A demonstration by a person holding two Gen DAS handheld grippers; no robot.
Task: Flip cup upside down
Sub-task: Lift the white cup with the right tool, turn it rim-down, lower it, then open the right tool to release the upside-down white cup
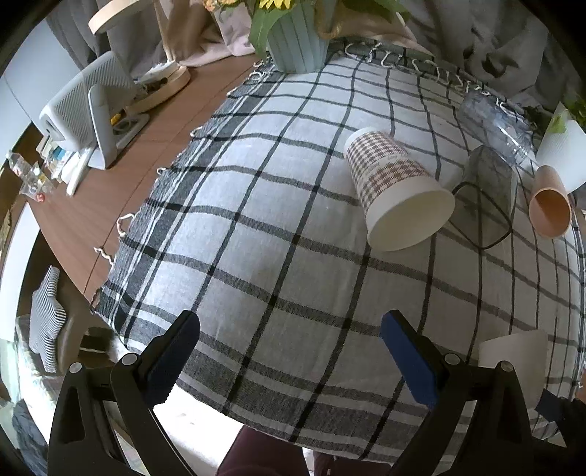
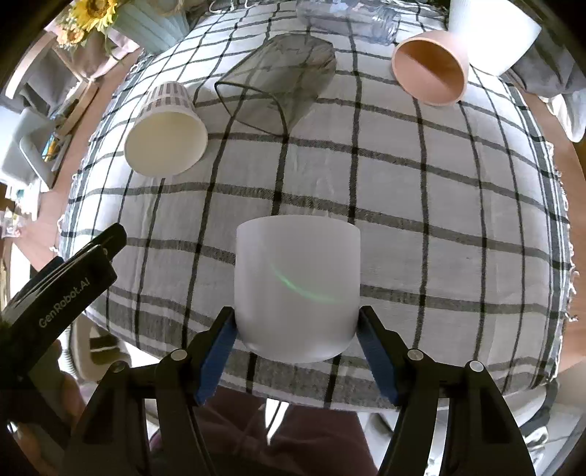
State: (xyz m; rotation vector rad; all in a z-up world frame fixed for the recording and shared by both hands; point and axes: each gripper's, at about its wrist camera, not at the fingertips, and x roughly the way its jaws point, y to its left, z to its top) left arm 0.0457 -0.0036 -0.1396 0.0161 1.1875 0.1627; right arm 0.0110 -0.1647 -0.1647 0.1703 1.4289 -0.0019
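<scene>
Right gripper [image 2: 296,329] clamps a frosted white cup [image 2: 297,289] between its blue pads [image 2: 216,357], one pad on each side of the cup's lower wall. The cup sits near the front edge of the checked tablecloth [image 2: 421,205], wider end toward the camera, narrower end away — looks mouth-down, but the frosted wall hides the rim, so not certain. Nothing visible inside it.

Left gripper [image 1: 289,329] hangs spread wide over the near-left part of the cloth, nothing between its fingers; in the right wrist view it shows at the left edge.

Other containers, all toward the far side:
- houndstooth paper cup [image 1: 395,186] lying on its side, mouth toward the camera, inside bare white.
- dark tinted glass [image 1: 483,197] on its side just right of the paper cup, seemingly touching it — see-through and empty.
- peach cup [image 1: 549,201] on its side further right, mouth toward the camera, empty.
- clear plastic bottle [image 1: 494,124] lying behind the glass.
- white ribbed pot [image 1: 564,146] at the far right, some green leaf at its top.
- pale blue ribbed vase [image 1: 296,44] at the far edge, holding sunflowers [image 2: 91,14].
</scene>
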